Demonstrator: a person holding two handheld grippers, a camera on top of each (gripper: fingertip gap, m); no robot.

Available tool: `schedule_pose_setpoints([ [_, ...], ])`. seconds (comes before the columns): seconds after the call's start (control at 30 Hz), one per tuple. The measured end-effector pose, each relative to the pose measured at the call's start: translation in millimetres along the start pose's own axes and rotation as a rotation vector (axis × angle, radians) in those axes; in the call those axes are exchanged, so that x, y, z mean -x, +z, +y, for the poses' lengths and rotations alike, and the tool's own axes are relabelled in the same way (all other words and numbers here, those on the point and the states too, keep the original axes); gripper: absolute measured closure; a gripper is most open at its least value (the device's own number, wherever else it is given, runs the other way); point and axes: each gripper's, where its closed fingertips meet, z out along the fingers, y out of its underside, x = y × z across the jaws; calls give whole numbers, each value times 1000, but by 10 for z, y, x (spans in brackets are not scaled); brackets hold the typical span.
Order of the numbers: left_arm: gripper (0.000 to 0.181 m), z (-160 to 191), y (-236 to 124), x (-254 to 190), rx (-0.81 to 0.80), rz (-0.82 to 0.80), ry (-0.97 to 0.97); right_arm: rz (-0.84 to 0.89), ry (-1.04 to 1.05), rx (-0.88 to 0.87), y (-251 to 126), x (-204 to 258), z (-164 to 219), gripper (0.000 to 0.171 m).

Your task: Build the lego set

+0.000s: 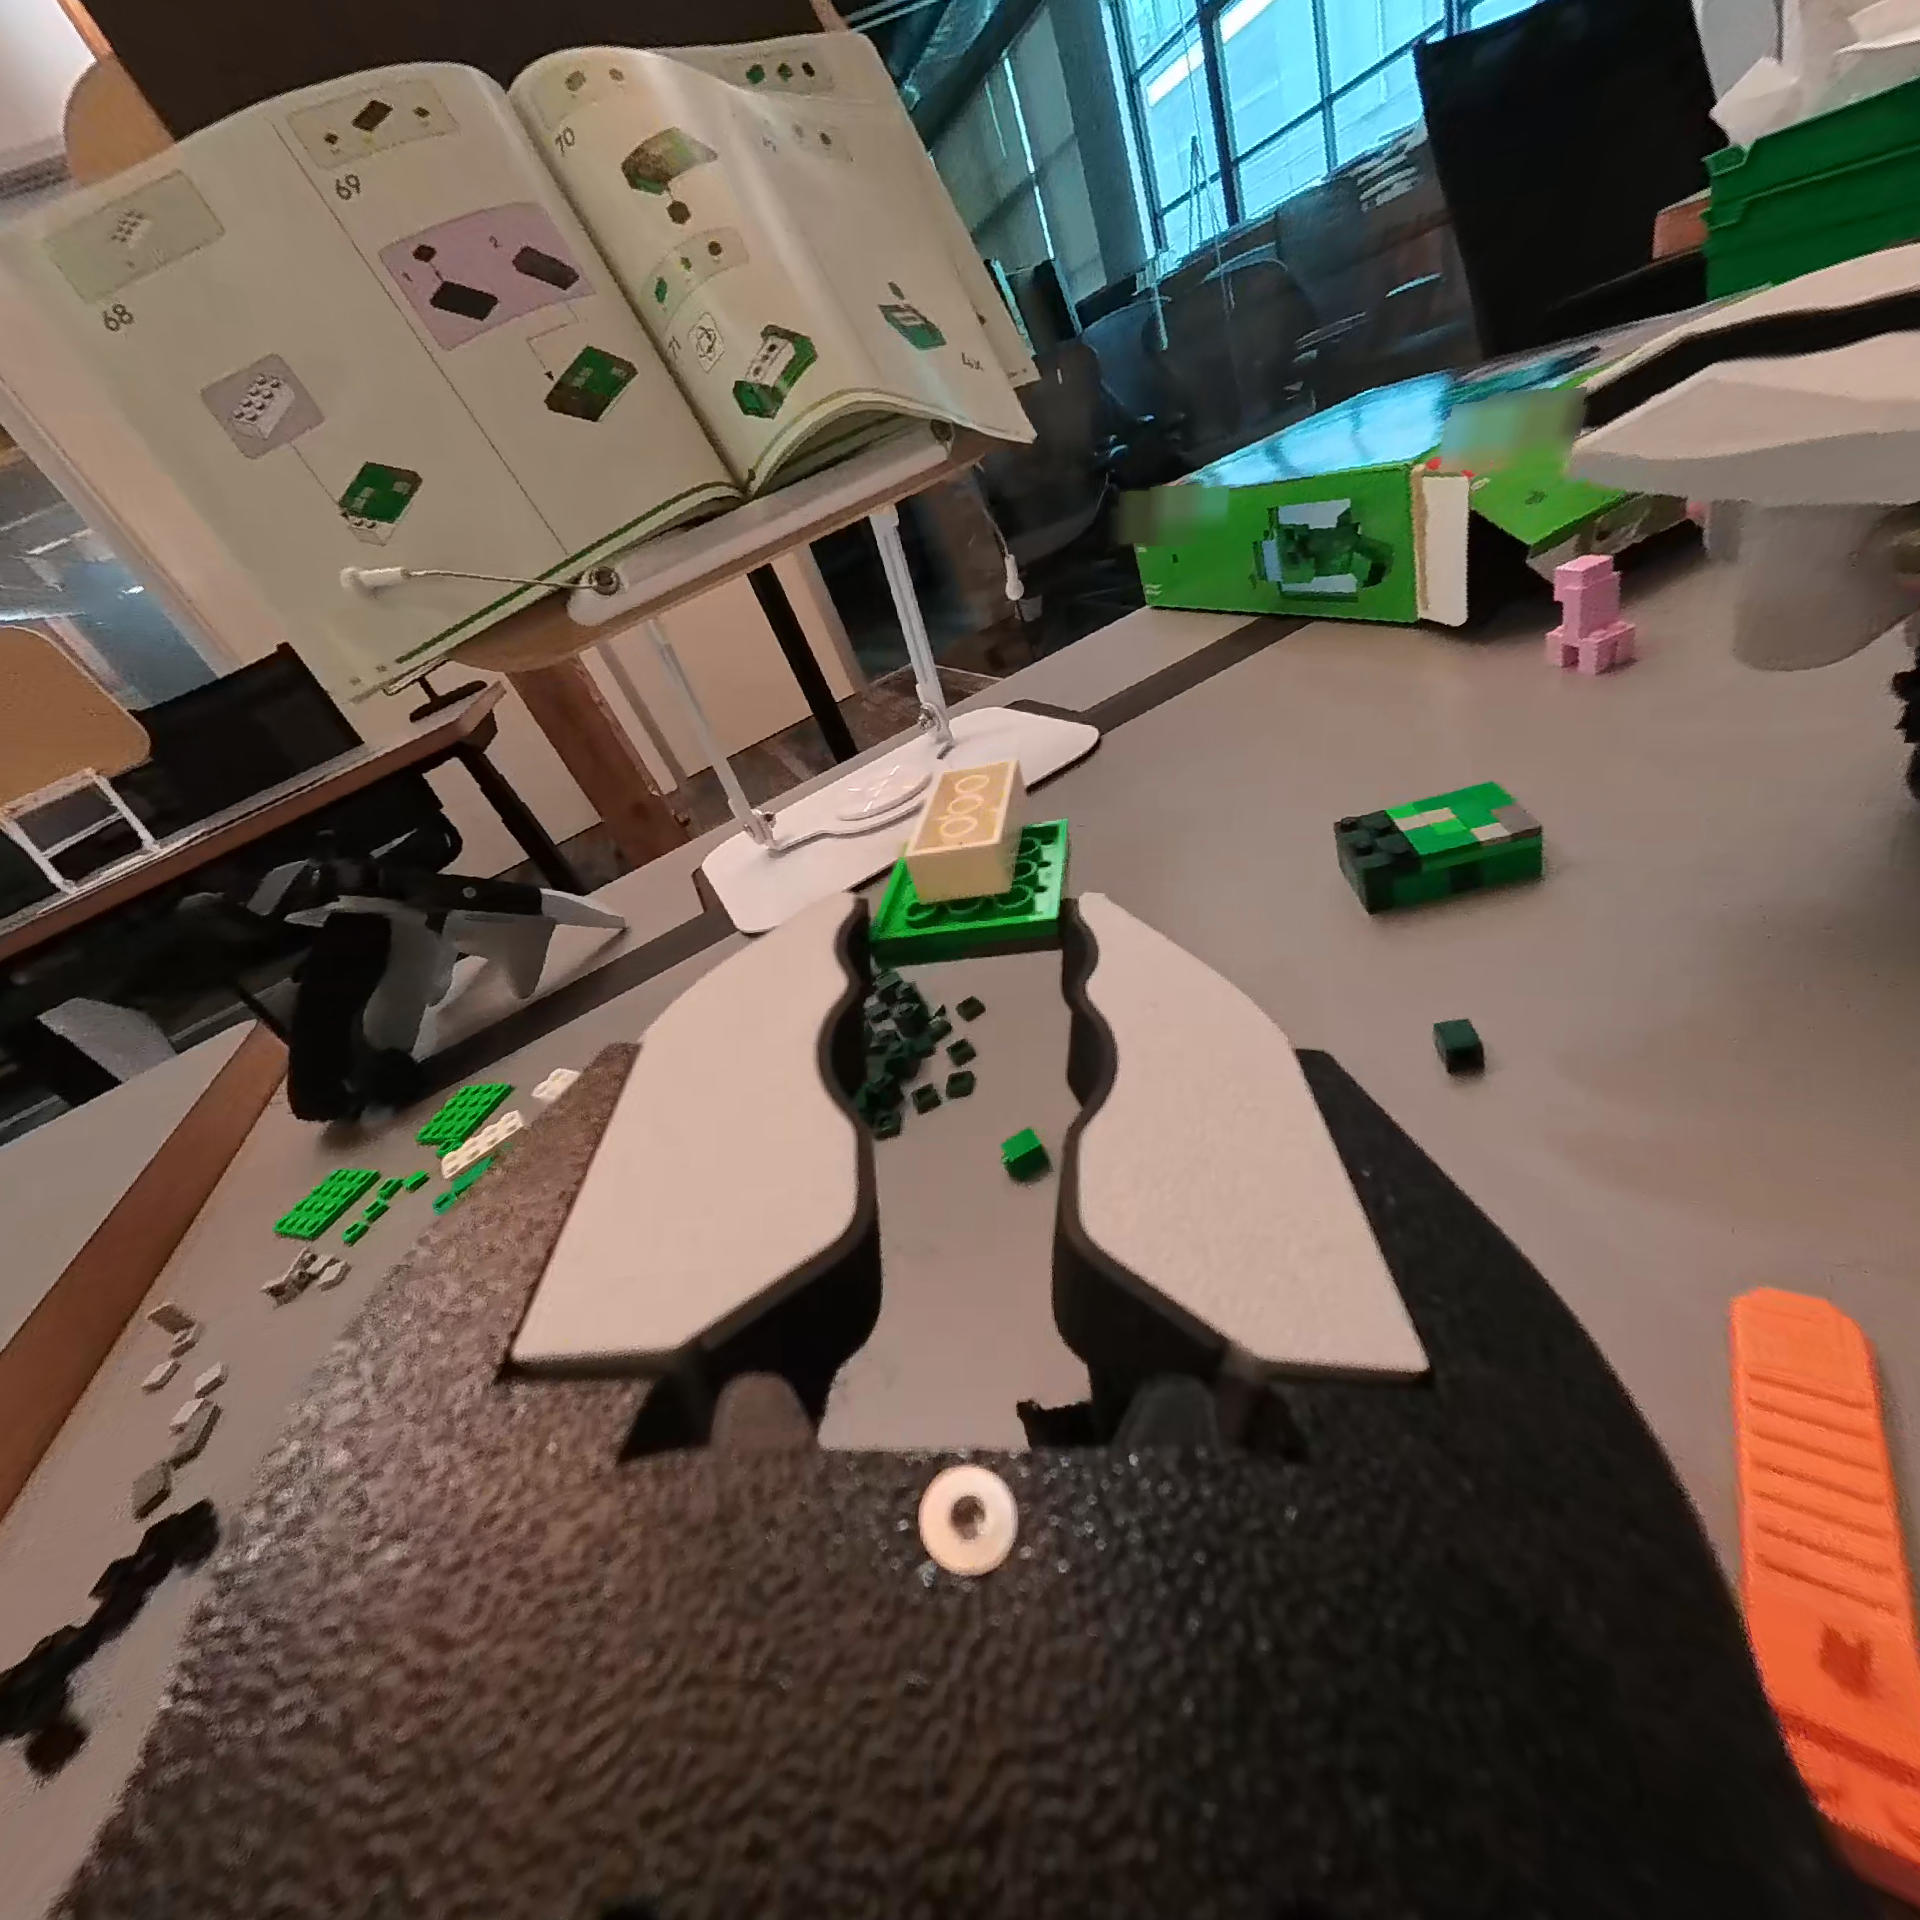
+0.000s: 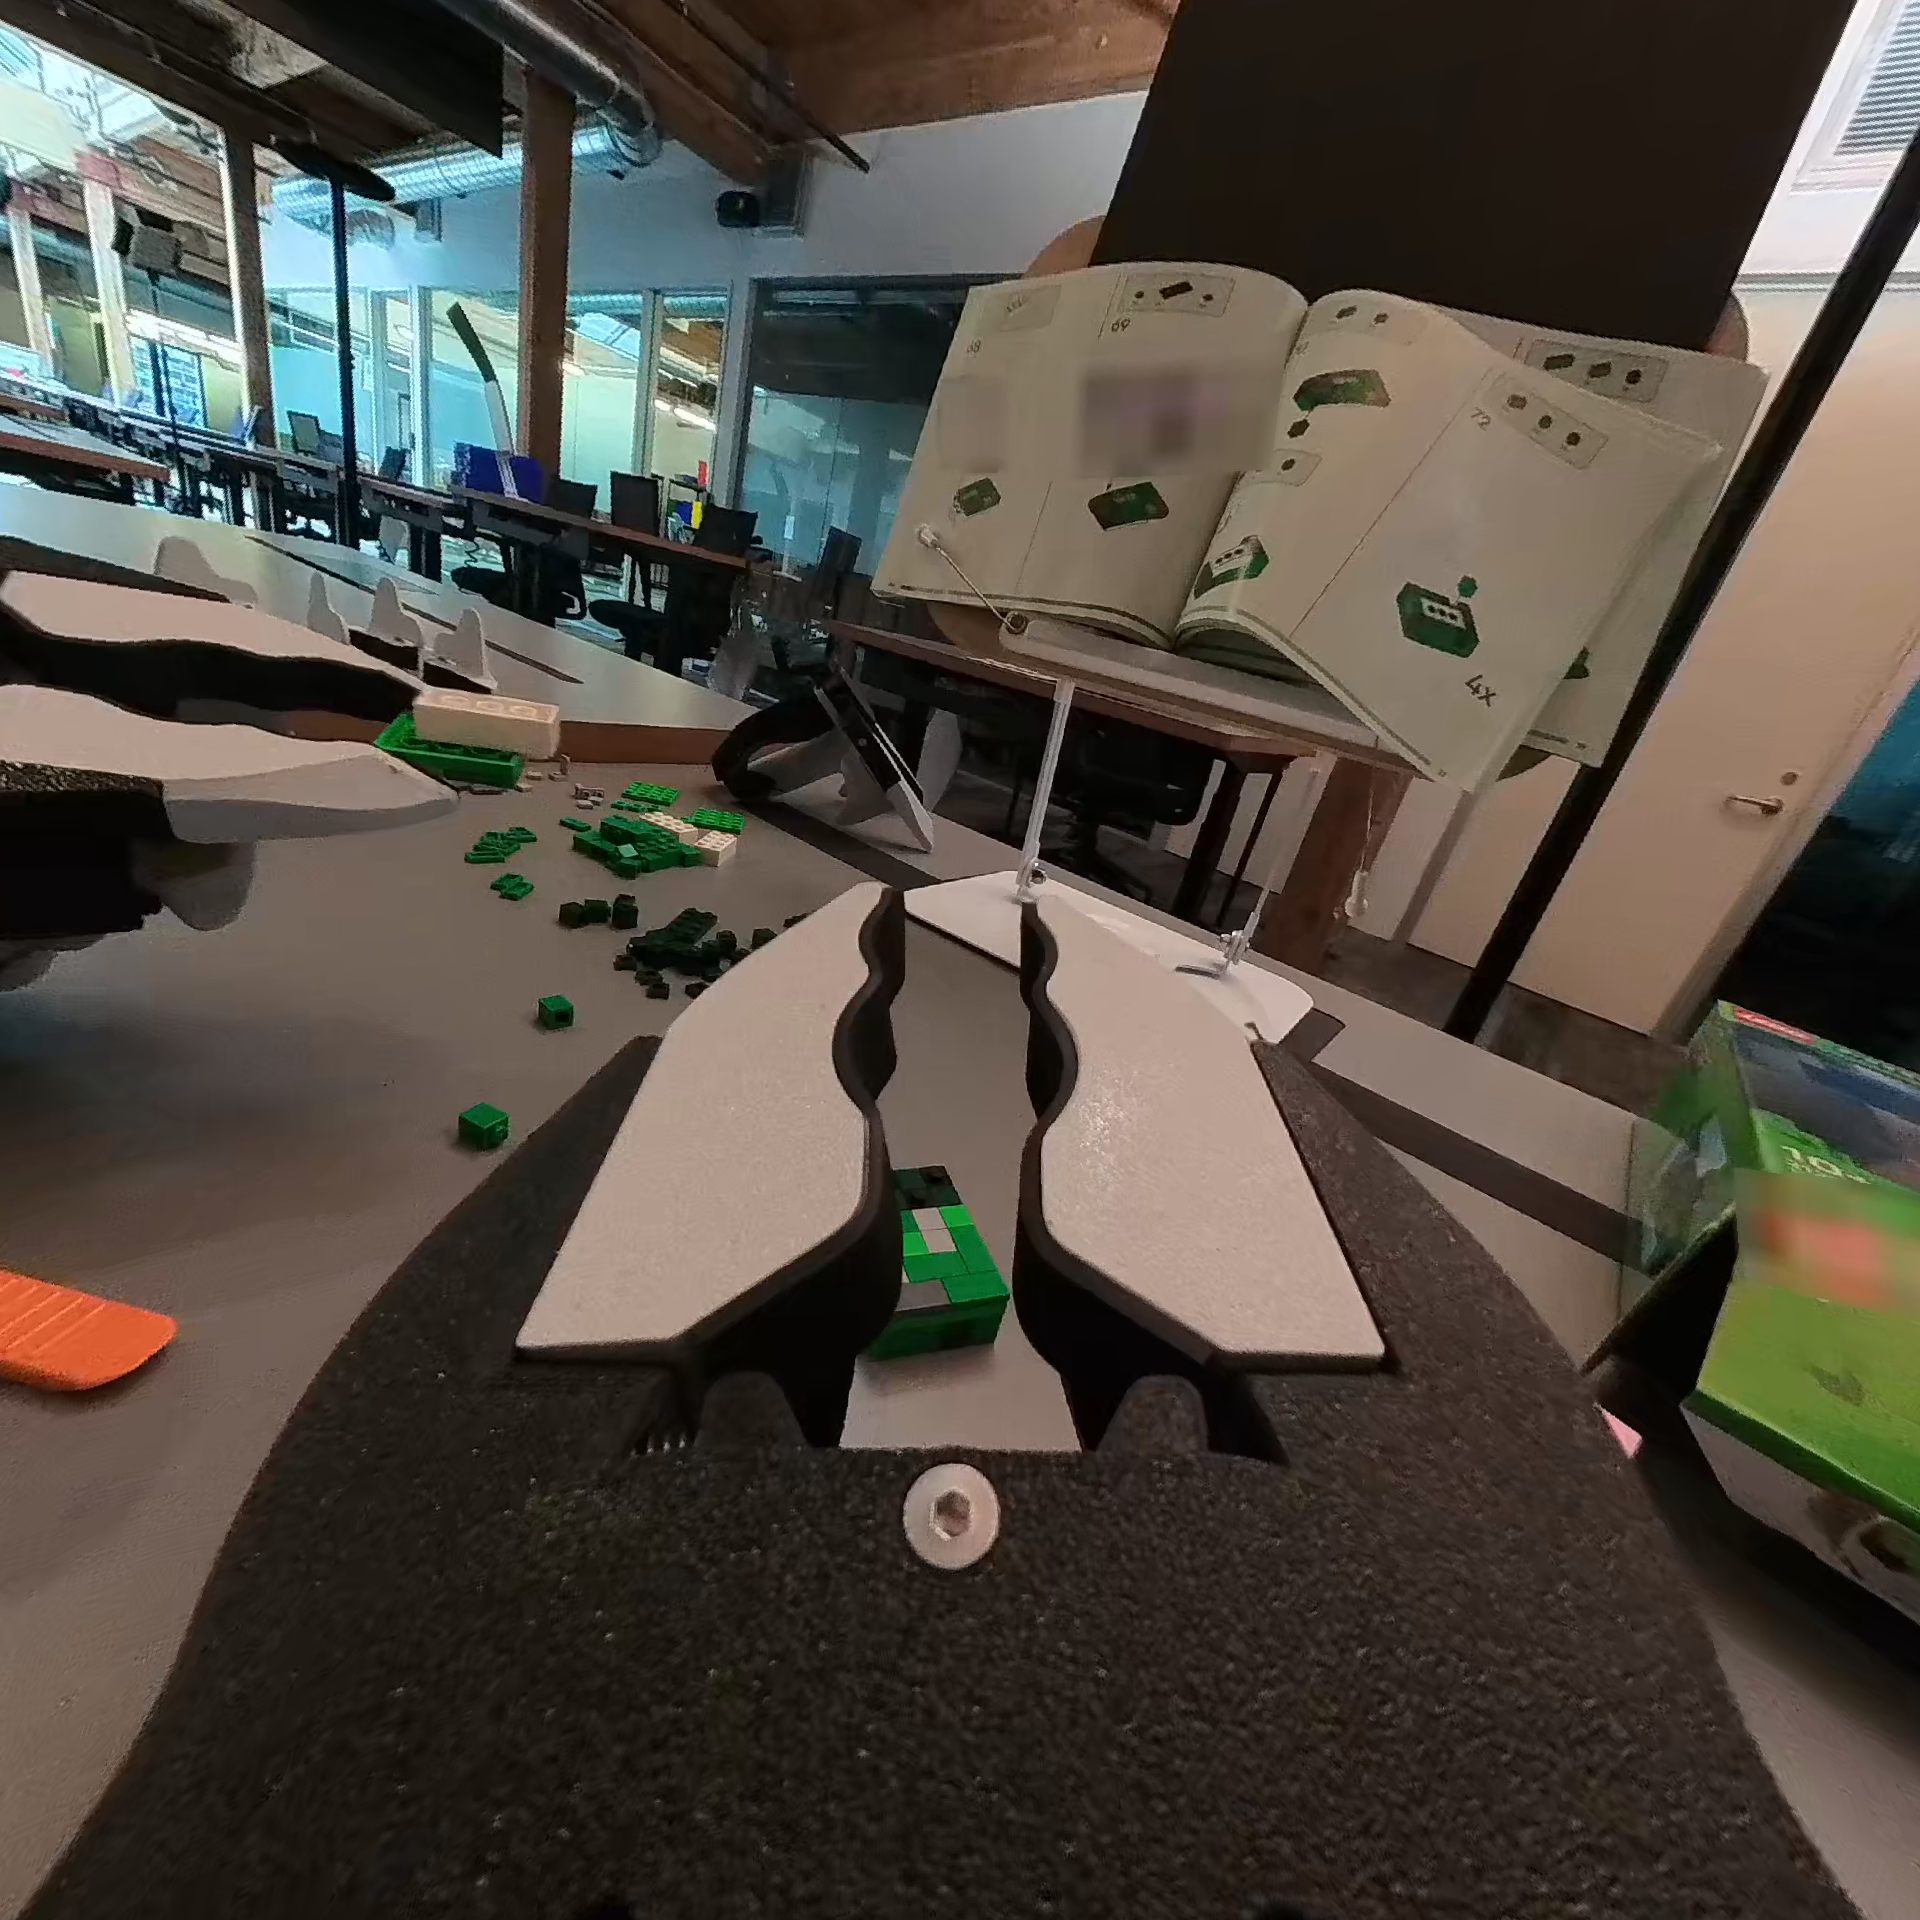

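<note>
My left gripper (image 1: 966, 920) is shut on the edge of a bright green plate (image 1: 971, 906) and holds it above the table. A cream brick (image 1: 966, 842) sits tilted on top of the plate. The same gripper (image 2: 431, 740), plate (image 2: 447, 756) and brick (image 2: 486, 719) show at the left of the right wrist view. My right gripper (image 2: 961, 914) is open and empty, hovering over a small built block of green, dark green and grey bricks (image 2: 945, 1268) that lies on the grey table (image 2: 260, 1091). In the left wrist view that block (image 1: 1439, 847) lies below the right gripper (image 1: 1590, 410).
An open instruction booklet (image 1: 468, 312) rests on a white stand (image 1: 935, 800) at the back. Loose dark green pieces (image 1: 914, 1049), green plates (image 1: 332, 1200) and grey bits (image 1: 187, 1392) lie at the left. There are also an orange brick separator (image 1: 1808, 1538), a green box (image 1: 1299, 551), a pink figure (image 1: 1590, 618) and a spare gripper (image 1: 416, 956).
</note>
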Motion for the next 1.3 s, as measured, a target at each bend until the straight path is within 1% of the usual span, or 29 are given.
schedule_pose_setpoints([
  [0.37, 147, -62, -32, -56, -41, 69, -12, -39, 9, -15, 33, 61, -12, 152],
  [0.53, 147, -83, -79, -32, -78, 90, -32, -12, 28, -15, 40, 8, -3, 153],
  [0.63, 146, -126, -70, -80, -108, 137, -58, -3, 43, -21, 39, -18, -5, 153],
  [0.77, 146, -152, -50, -197, -114, 185, -31, -30, 16, -26, 33, 45, -20, 155],
  [0.93, 146, -162, -54, -231, -116, 193, -20, -53, -45, -21, 28, 139, -27, 156],
  [1.0, 146, -166, -59, -224, -115, 194, -27, -29, -54, -45, 14, 116, -71, 154],
  [1.07, 146, -164, -64, -226, -110, 201, -40, -12, -57, -74, -3, 93, -112, 154],
  [1.3, 146, -182, -87, -309, -106, 235, -22, -43, -43, -69, 7, 135, -100, 155],
])
